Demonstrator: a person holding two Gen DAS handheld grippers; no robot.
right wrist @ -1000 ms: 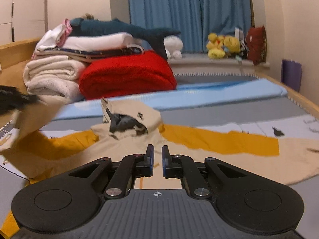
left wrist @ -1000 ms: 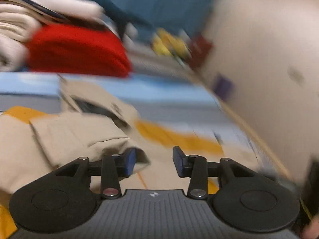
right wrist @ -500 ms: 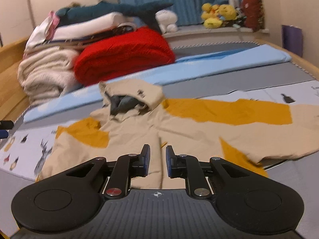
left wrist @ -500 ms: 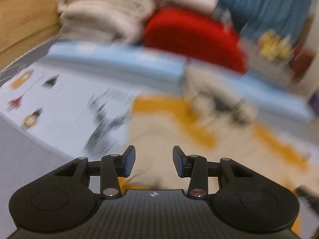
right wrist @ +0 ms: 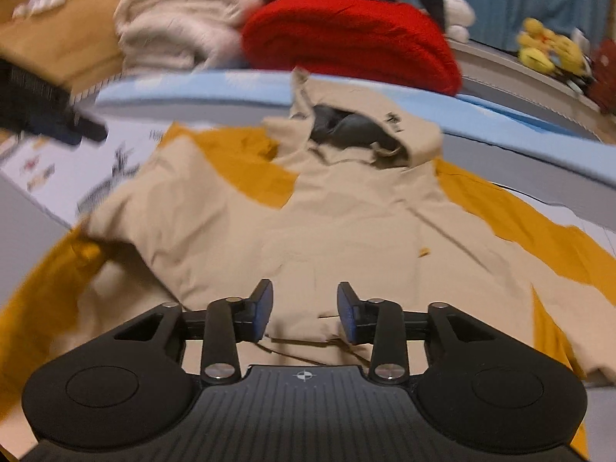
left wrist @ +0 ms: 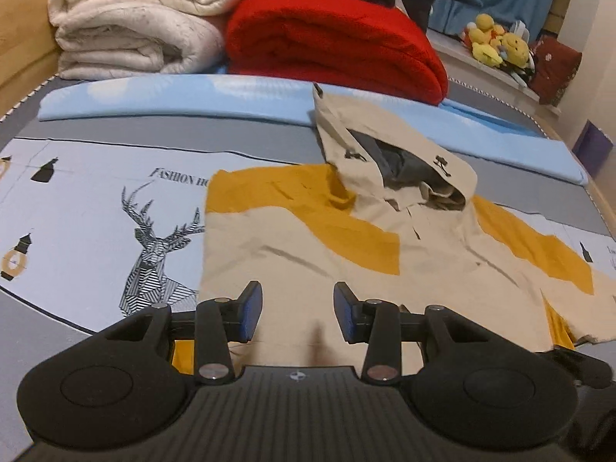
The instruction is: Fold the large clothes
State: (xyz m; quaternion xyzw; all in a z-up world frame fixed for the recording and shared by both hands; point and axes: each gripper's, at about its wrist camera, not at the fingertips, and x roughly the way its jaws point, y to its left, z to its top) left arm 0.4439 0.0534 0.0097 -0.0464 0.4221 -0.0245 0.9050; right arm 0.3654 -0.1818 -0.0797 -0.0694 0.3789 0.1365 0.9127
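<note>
The left sleeve now lies folded across the tan and yellow hooded jacket (left wrist: 385, 254), so the left gripper (left wrist: 295, 317) stays spread and empty while the right gripper (right wrist: 304, 315) opens its empty fingers for the next fold.

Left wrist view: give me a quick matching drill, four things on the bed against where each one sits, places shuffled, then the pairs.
Things:
1. jacket
2. red blanket
3. white blanket
4. deer print

Places:
A. folded at the back, left of the red one
B. on the sheet, left of the jacket's folded edge
C. spread flat in front of the left hand-held gripper
D. folded at the back, just behind the jacket's hood

Pairs: 1-C, 2-D, 3-A, 4-B
</note>
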